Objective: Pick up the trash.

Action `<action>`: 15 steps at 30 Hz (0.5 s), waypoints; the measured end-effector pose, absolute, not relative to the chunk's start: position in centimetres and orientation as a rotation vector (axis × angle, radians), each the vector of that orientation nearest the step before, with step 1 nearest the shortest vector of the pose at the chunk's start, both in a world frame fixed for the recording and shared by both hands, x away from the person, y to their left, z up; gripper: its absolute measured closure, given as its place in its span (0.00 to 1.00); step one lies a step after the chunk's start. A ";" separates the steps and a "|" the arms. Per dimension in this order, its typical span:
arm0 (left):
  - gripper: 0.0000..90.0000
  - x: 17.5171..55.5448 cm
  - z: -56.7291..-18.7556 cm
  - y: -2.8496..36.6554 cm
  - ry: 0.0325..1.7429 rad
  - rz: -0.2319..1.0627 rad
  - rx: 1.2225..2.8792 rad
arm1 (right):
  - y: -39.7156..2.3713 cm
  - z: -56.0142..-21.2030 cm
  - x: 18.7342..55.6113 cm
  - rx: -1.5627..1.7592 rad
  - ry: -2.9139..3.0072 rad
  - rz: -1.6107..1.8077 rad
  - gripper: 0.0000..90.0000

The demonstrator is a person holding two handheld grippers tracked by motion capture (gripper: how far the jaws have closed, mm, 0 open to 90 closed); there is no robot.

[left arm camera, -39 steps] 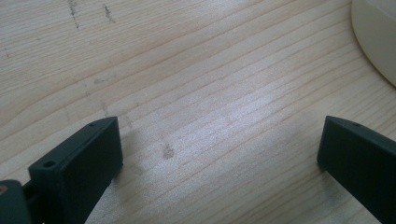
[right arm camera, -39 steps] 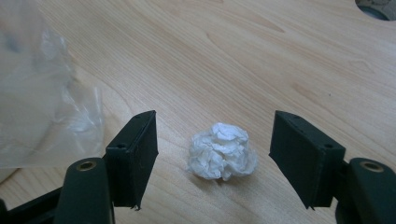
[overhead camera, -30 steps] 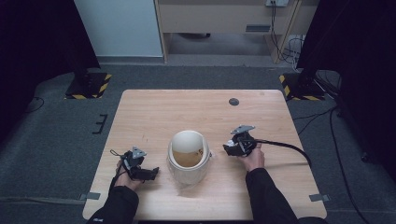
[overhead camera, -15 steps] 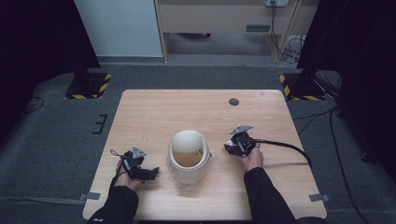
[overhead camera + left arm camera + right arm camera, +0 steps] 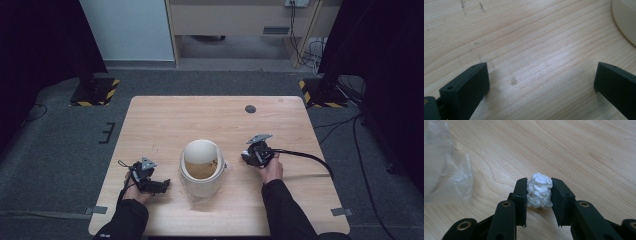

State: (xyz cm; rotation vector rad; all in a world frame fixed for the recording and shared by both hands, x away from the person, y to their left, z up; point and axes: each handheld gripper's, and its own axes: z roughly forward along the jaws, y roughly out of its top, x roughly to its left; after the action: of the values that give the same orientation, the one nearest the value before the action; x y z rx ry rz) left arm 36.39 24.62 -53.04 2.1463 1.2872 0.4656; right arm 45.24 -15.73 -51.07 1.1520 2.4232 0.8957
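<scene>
The right gripper [image 5: 539, 192] pinches a crumpled white paper wad [image 5: 539, 190] between its jaws (clear plastic [image 5: 454, 177] lies beyond, leftward). The left gripper [image 5: 541, 82] gapes wide over bare table [image 5: 529, 37], cream bin [image 5: 625, 20] just past its right jaw.

Lab or test studio, not home. Lone wooden table [image 5: 165, 125] on grey carpet [image 5: 60, 145]. Black curtains [image 5: 40, 40] hang at both sides. Stand bases [image 5: 95, 90] with yellow-black hazard tape flank table. Cables [image 5: 310, 45] run loose along back wall under wooden bench [image 5: 235, 17]. Tape strips [image 5: 99, 210] mark floor by table corners.
</scene>
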 end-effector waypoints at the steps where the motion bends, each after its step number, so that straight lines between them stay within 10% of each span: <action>1: 0.00 36.4 -53.0 24.6 1.287 0.466 2.146 | -15.8 -50.8 45.1 1.150 2.421 0.909 0.75; 15: 0.00 36.4 -53.0 24.6 1.288 0.466 2.146 | -18.1 -46.7 43.5 1.110 2.369 1.099 0.75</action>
State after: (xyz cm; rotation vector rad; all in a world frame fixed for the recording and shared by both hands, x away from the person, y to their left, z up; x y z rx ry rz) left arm 36.39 24.61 -53.04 2.1457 1.2877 0.4656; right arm 43.52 -18.12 -46.71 1.1097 2.3688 1.0994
